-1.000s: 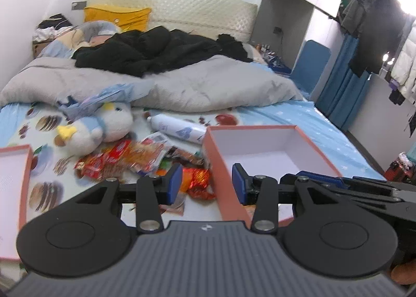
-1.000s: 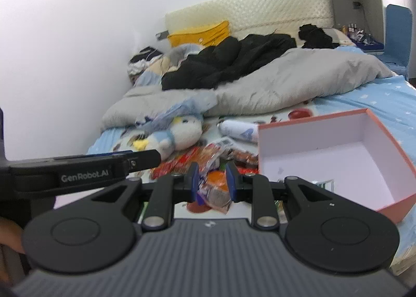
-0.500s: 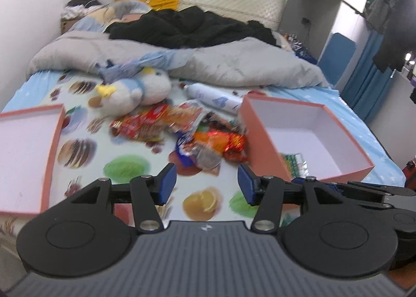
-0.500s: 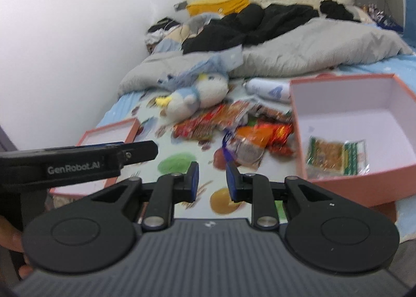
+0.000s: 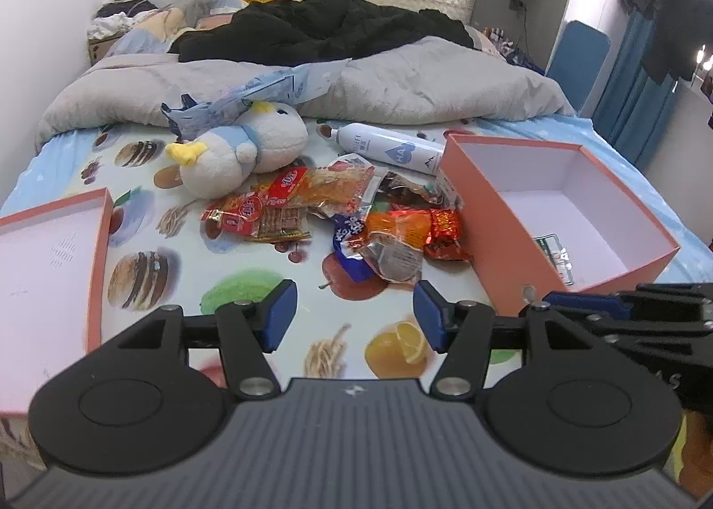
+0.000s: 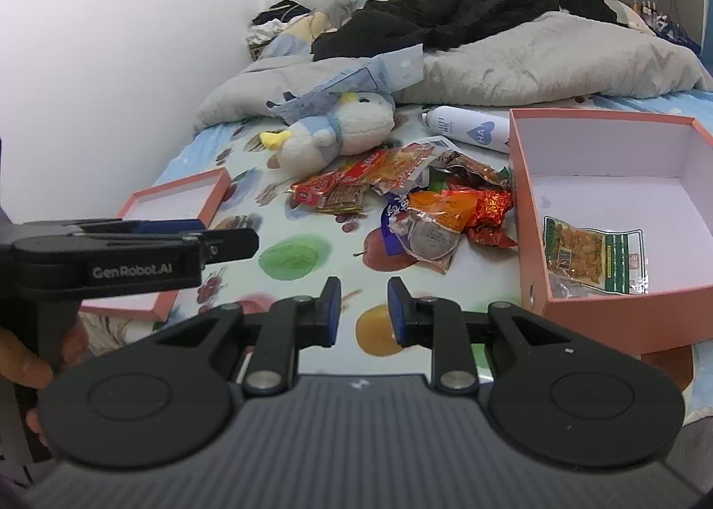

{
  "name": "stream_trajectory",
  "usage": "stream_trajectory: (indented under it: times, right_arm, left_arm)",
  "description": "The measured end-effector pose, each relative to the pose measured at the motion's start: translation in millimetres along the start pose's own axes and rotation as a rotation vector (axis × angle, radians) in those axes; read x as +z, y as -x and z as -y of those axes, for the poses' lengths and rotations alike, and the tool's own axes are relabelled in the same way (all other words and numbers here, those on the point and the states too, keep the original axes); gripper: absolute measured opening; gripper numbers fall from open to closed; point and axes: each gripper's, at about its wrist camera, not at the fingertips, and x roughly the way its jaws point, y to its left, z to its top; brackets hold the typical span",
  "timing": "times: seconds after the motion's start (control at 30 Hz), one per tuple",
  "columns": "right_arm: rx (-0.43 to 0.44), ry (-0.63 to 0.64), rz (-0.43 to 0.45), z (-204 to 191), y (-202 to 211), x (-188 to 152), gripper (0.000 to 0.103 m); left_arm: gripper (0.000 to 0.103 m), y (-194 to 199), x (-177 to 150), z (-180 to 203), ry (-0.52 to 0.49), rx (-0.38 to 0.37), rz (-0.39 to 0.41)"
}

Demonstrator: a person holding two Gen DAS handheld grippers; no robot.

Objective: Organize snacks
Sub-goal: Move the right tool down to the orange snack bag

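Left tongs (image 5: 354, 316) spread wide and holding nothing, hovering above the fruit-print bedsheet (image 5: 267, 286) short of the snack pile (image 5: 356, 210); right tongs (image 6: 364, 309) parted by a narrower gap, also holding nothing, above the same sheet. Loose snack packets heaped mid-bed between the plush penguin (image 5: 240, 148) and the open pink box (image 5: 557, 215), with a white bottle (image 5: 387, 148) lying just behind the heap and the pink lid (image 5: 49, 259) well apart at the left. One green-and-orange snack packet (image 6: 592, 253) already lying flat inside the box, near its front wall.
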Motion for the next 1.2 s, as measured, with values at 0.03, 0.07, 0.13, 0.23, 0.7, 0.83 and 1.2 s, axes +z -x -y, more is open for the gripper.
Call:
stream_trajectory:
  times: [0.03, 0.07, 0.13, 0.23, 0.7, 0.83, 1.2]
  right_arm:
    - [-0.006, 0.001, -0.003, -0.1, -5.1, 2.4, 0.027]
    - [-0.01, 0.001, -0.006, 0.7, -9.3, 4.0, 0.027]
    - [-0.012, 0.002, -0.014, 2.0, -18.6, 6.7, 0.027]
    - [-0.03, 0.033, -0.03, 2.3, -37.1, 10.2, 0.035]
    - [-0.048, 0.024, -0.157, 16.4, -136.7, 31.9, 0.044]
    - [-0.064, 0.017, -0.176, 26.4, -159.3, 37.0, 0.054]
    - [-0.198, -0.069, -0.161, 43.6, -205.2, 48.7, 0.084]
  left_arm:
    - [0.066, -7.3, 2.1, -3.6, -0.004, -0.007, -0.005]
    - [0.066, -13.4, 3.5, -6.8, -0.004, -0.011, -0.012]
    - [0.067, -28.1, 6.3, -15.9, 0.016, -0.031, -0.024]
    - [0.067, -54.3, 9.7, -27.1, 0.022, -0.03, -0.031]
    - [0.069, -168.2, 16.6, -89.3, 0.072, 0.011, -0.159]
    - [0.069, -198.3, 19.6, -110.3, 0.138, 0.019, -0.178]
    - [0.073, -253.3, 34.2, -153.9, 0.403, 0.076, -0.125]
